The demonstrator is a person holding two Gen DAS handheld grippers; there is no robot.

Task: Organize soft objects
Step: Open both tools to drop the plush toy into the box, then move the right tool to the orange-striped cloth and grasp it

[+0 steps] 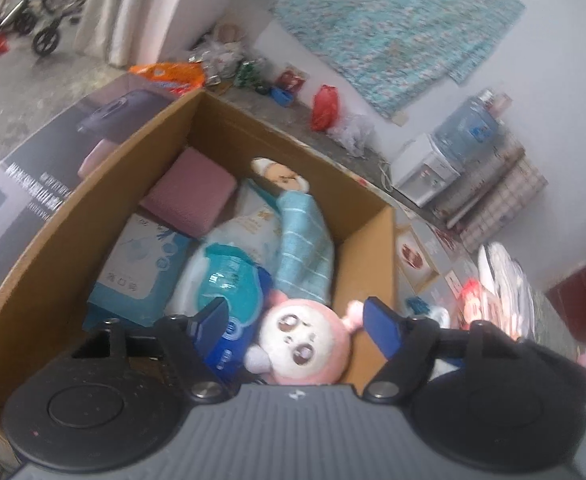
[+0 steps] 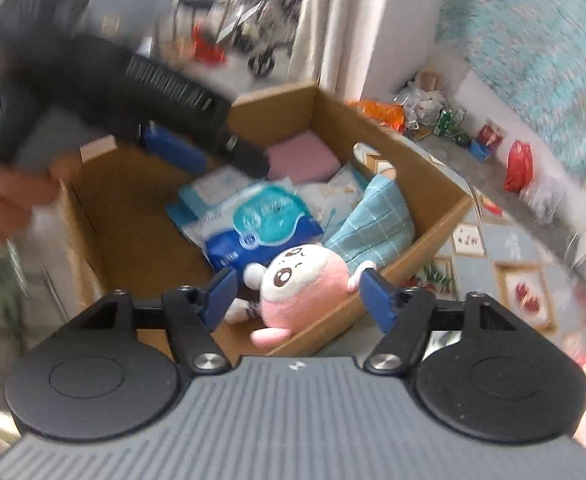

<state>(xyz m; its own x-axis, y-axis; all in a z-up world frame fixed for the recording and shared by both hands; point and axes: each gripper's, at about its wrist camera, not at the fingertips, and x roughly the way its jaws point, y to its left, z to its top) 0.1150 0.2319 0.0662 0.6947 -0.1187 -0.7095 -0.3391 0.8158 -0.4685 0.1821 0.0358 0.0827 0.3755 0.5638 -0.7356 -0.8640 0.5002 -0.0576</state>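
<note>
1. Inside the cardboard box [image 1: 33, 236] lies a pink and white plush toy [image 1: 305, 344], at the near end beside the box wall; in the right wrist view it [image 2: 305, 280] lies on its back with one pink limb draped over the box [image 2: 413, 236] rim.
2. Left gripper [image 1: 297, 320] hangs over the box with its blue fingers [image 1: 381, 330] spread wide, one each side of the plush toy's head; whether they touch it I cannot tell, and they do not pinch it.
3. Right gripper [image 2: 299, 294] is likewise wide open, its fingers [image 2: 377, 300] flanking the plush toy without closing on it; this view is blurred.
4. Behind the toy sit a blue and white tissue pack [image 1: 229, 280], a striped teal towel [image 1: 305, 248], a pink sponge block [image 1: 191, 194], a flat wipes packet [image 1: 137, 268] and a small doll [image 1: 281, 174] by the far wall.
5. From the right wrist view the left gripper [image 2: 169, 148] shows as a dark blurred shape above the box's far corner, held by a hand [image 2: 1, 188] at the left edge.
</note>
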